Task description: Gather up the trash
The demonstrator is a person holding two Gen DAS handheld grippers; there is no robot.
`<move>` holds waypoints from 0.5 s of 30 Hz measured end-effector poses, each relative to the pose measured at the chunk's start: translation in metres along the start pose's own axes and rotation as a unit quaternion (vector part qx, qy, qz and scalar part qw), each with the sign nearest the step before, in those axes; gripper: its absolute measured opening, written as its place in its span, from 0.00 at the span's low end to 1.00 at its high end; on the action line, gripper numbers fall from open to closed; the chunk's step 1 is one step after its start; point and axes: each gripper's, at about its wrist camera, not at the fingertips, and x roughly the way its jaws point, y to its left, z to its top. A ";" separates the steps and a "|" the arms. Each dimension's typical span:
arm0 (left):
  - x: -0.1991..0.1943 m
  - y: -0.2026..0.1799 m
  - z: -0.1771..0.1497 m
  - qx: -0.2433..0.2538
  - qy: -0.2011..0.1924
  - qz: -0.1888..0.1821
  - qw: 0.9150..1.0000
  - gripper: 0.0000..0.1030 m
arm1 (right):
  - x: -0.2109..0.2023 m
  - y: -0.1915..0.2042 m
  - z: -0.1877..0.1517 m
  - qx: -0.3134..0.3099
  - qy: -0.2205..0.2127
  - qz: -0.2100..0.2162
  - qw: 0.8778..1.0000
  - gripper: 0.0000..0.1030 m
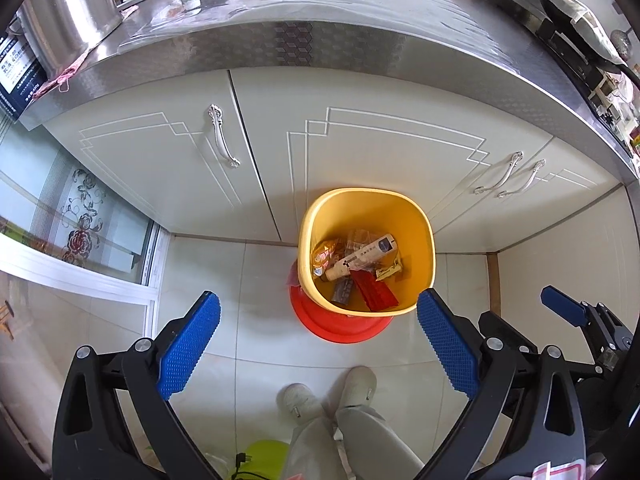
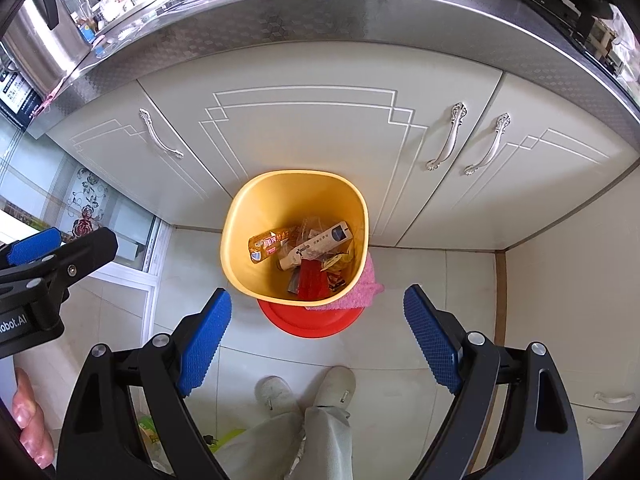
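From the left wrist, the left gripper (image 1: pixel 318 322) hangs with its blue ribbed pads spread wide and nothing between them, above a yellow plastic waste bin (image 1: pixel 424 240) that stands on a red round plastic base (image 1: pixel 340 328) on the pale tiled floor (image 1: pixel 208 280), just before the cream cabinet doors (image 1: pixel 160 152). Inside the bin lie the trash wrappers (image 1: pixel 360 268). From the right wrist, the right gripper (image 2: pixel 318 318) is likewise spread and empty over the same bin (image 2: pixel 240 220), with a pink cloth (image 2: pixel 366 286) against the bin's outer wall.

Black claw (image 1: pixel 318 340), blue ribbed pads (image 1: pixel 190 346)
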 end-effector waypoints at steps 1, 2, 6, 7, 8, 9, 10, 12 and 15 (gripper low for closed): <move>0.000 0.000 0.000 0.000 -0.001 0.001 1.000 0.95 | 0.000 0.000 0.000 0.000 0.000 0.000 1.000 0.85; 0.000 0.001 -0.001 0.001 0.000 0.001 1.000 0.95 | 0.000 0.000 -0.001 -0.001 0.000 0.000 1.000 0.85; 0.000 0.003 0.000 0.000 0.001 0.001 1.000 0.95 | 0.000 0.001 -0.001 -0.003 0.001 0.000 1.000 0.85; 0.000 0.004 0.000 0.000 0.002 0.000 1.000 0.95 | 0.000 0.001 -0.001 -0.002 0.001 0.000 1.000 0.85; 0.000 0.004 0.000 0.000 0.002 0.001 1.000 0.95 | 0.000 0.000 -0.001 -0.002 0.002 0.000 1.000 0.85; 0.000 0.004 0.000 0.000 0.002 0.000 1.000 0.95 | 0.000 0.000 -0.001 -0.002 0.002 0.001 1.000 0.85; 0.000 0.004 0.000 0.000 0.003 -0.001 1.000 0.95 | 0.000 0.000 -0.001 -0.002 0.002 0.001 1.000 0.85; 0.000 0.005 0.000 0.000 0.002 0.000 1.000 0.95 | 0.000 0.000 -0.001 -0.003 0.001 0.000 1.000 0.85; 0.001 0.004 0.000 -0.002 0.003 0.001 1.000 0.95 | 0.000 0.001 -0.001 -0.003 0.002 0.001 1.000 0.85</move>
